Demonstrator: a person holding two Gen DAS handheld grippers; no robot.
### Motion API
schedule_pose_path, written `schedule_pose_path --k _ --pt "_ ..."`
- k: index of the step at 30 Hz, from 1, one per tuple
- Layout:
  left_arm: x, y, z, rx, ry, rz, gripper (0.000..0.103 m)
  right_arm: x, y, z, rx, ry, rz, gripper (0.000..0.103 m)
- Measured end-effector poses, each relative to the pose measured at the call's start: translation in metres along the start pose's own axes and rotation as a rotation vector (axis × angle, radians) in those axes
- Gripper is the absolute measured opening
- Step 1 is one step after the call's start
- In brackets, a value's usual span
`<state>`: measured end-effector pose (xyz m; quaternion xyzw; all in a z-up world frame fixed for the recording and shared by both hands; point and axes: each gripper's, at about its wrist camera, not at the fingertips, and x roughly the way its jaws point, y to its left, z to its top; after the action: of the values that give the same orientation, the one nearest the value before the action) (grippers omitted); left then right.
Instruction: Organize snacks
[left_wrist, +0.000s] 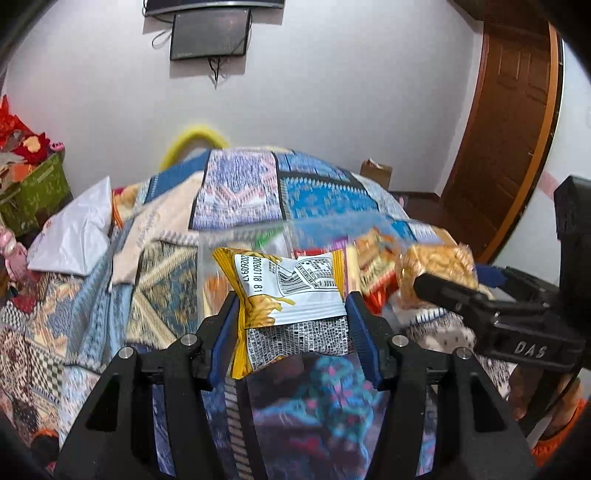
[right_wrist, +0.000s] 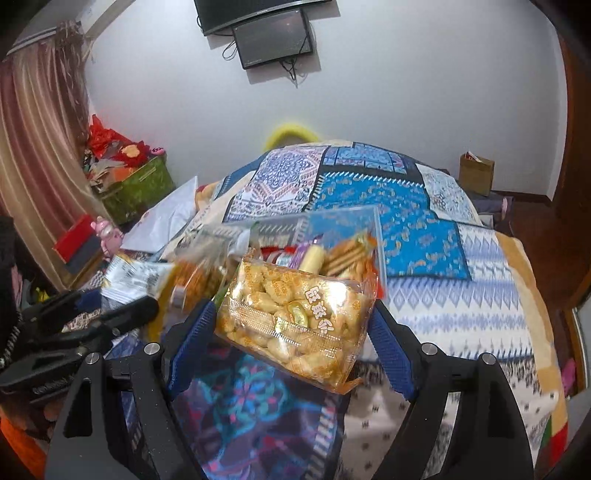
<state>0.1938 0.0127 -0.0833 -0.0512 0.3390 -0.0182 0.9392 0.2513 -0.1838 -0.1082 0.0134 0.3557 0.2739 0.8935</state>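
Chip packet (left_wrist: 295, 291) clamped in left claw (left_wrist: 291, 314); cookie pack (right_wrist: 295, 317) in right claw (right_wrist: 295, 332)

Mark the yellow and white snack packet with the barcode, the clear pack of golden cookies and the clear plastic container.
Yellow and white snack packet (left_wrist: 295, 291): left wrist view, white barcode panel.
Clear pack of golden cookies (right_wrist: 295, 317): right wrist view, middle of wrapper.
Clear plastic container (right_wrist: 376, 236): right wrist view, right wall.

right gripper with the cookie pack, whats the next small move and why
Probably ease the right gripper forward and release the cookie pack into the clear container just beyond it. The pack is held between the blue pads above the quilt, and the container already holds other snacks, so it looks like the collecting spot. The left gripper holds a yellow and white snack packet nearby.
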Motion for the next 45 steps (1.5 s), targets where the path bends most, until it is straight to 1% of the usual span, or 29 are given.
schedule_pose_path --k 5,9,15,19,21,24,26,29,35,38,41,45 --pt "0.017 0.003 0.023 0.006 -0.020 0.013 0.056 0.016 -0.003 0.018 0.008 -0.006 0.000 0.080" --pt "0.038 0.007 0.036 -0.003 -0.007 0.005 0.056 0.029 -0.005 0.027 0.005 -0.002 0.002 0.080" --pt "0.071 0.011 0.046 -0.035 0.028 -0.011 0.057 0.050 -0.010 0.033 -0.012 0.024 -0.022 0.080" --pt "0.088 0.009 0.048 -0.040 0.048 -0.012 0.057 0.061 -0.020 0.030 0.017 0.051 -0.003 0.080" --pt "0.093 0.007 0.048 -0.036 0.056 -0.011 0.058 0.064 -0.023 0.027 0.022 0.062 0.000 0.080" --pt "0.098 0.008 0.046 -0.047 0.065 -0.007 0.062 0.067 -0.025 0.026 0.030 0.071 0.017 0.080" --pt "0.097 0.008 0.046 -0.049 0.065 -0.014 0.063 0.067 -0.024 0.026 0.025 0.074 0.007 0.080" --pt "0.090 0.007 0.047 -0.051 0.055 -0.025 0.064 0.062 -0.023 0.028 0.019 0.068 0.007 0.080" --pt "0.060 0.003 0.049 -0.019 0.008 0.007 0.064 0.039 -0.017 0.033 0.003 0.025 0.014 0.080" --pt "0.034 -0.001 0.049 -0.005 -0.039 0.017 0.064 0.019 -0.013 0.037 0.009 -0.013 0.025 0.080" --pt "-0.003 -0.005 0.048 0.011 -0.100 0.027 0.064 -0.007 -0.008 0.040 0.000 -0.057 0.031 0.080" --pt "-0.051 -0.012 0.047 0.021 -0.180 0.030 0.064 -0.051 0.003 0.042 -0.026 -0.132 0.026 0.080"
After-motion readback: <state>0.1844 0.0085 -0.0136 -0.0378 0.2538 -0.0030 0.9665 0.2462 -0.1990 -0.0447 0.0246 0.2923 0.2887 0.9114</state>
